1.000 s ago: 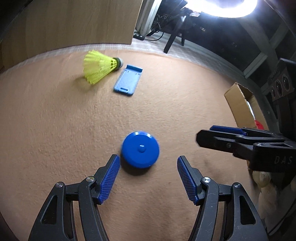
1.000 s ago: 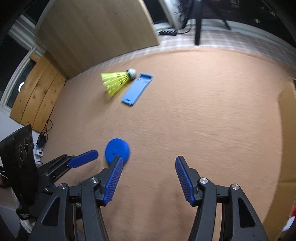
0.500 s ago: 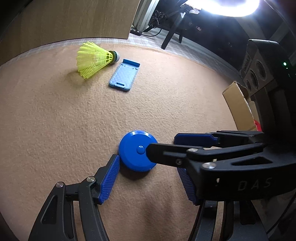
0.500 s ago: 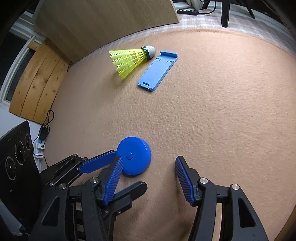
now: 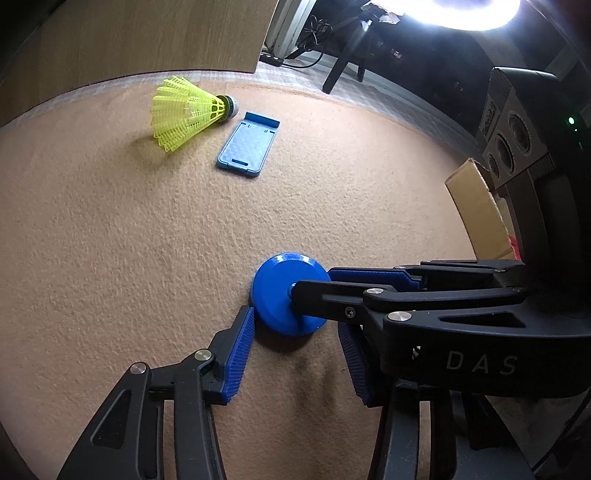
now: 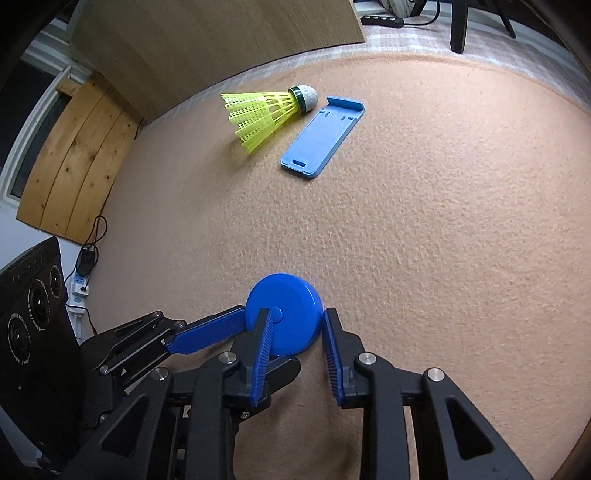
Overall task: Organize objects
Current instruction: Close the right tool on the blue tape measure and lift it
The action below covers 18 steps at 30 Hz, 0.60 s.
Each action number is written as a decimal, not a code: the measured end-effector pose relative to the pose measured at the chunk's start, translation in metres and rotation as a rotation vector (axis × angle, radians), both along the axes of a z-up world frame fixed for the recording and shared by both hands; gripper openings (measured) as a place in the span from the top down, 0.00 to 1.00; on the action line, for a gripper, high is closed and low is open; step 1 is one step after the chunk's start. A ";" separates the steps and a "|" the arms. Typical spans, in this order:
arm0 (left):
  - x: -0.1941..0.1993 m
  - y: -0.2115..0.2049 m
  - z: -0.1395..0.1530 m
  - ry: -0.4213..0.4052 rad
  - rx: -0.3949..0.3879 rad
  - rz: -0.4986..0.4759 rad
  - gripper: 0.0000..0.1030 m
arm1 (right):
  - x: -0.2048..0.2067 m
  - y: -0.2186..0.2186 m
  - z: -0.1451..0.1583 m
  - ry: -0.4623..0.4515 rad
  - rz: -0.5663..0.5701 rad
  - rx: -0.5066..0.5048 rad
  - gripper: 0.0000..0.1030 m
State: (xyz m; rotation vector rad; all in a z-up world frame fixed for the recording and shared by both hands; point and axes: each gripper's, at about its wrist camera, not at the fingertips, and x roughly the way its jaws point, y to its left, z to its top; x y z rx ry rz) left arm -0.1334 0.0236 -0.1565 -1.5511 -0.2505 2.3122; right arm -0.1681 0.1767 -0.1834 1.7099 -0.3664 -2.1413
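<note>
A round blue disc [image 5: 286, 295] with a centre button lies on the tan felt table; it also shows in the right wrist view [image 6: 282, 310]. My left gripper [image 5: 295, 354] is open, its left pad touching the disc's near edge. My right gripper [image 6: 297, 345] comes in from the right, narrowed around the disc's sides; in the left wrist view [image 5: 317, 284] its jaws stand over and behind the disc. A yellow shuttlecock [image 5: 186, 112] [image 6: 264, 110] and a blue flat phone stand [image 5: 247, 146] [image 6: 321, 138] lie far back.
A cardboard box [image 5: 476, 214] stands at the table's right edge. A wooden panel [image 6: 207, 48] leans behind the table. A light ring [image 5: 469, 13] shines at the top right. The left gripper's body [image 6: 40, 325] fills the lower left of the right wrist view.
My right gripper has moved left to the disc and narrowed its jaws around it. My left gripper has crept forward to touch the disc. The disc has barely shifted.
</note>
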 end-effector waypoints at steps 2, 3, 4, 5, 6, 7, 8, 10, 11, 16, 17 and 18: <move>0.001 0.000 0.002 0.006 0.002 0.001 0.52 | 0.001 0.002 0.003 0.009 0.000 0.003 0.76; 0.001 0.001 0.004 0.009 0.003 0.002 0.52 | 0.002 0.003 0.005 0.016 0.000 0.005 0.76; 0.001 0.002 0.005 0.011 0.006 0.003 0.52 | 0.003 0.005 0.008 0.023 -0.002 0.007 0.76; 0.001 0.003 0.008 0.014 0.008 0.003 0.52 | 0.004 0.006 0.010 0.031 -0.004 0.009 0.76; 0.003 0.004 0.011 0.018 0.010 0.003 0.52 | 0.005 0.008 0.013 0.039 -0.007 0.011 0.76; 0.003 0.006 0.014 0.021 0.012 0.002 0.52 | 0.006 0.012 0.017 0.048 -0.011 0.013 0.76; 0.003 0.009 0.017 0.027 0.014 0.000 0.52 | 0.007 0.013 0.020 0.054 -0.014 0.013 0.76; 0.003 0.016 0.024 0.042 0.015 -0.012 0.52 | 0.010 0.020 0.028 0.073 -0.025 0.016 0.76; 0.002 0.021 0.028 0.050 0.015 -0.020 0.52 | 0.012 0.025 0.031 0.082 -0.030 0.018 0.76; -0.003 0.050 0.046 0.090 0.017 -0.065 0.52 | 0.020 0.054 0.051 0.131 -0.077 0.025 0.76; -0.003 0.059 0.050 0.101 0.015 -0.076 0.52 | 0.023 0.062 0.055 0.139 -0.090 0.023 0.76; -0.003 0.066 0.053 0.110 0.013 -0.087 0.52 | 0.024 0.068 0.058 0.144 -0.100 0.024 0.76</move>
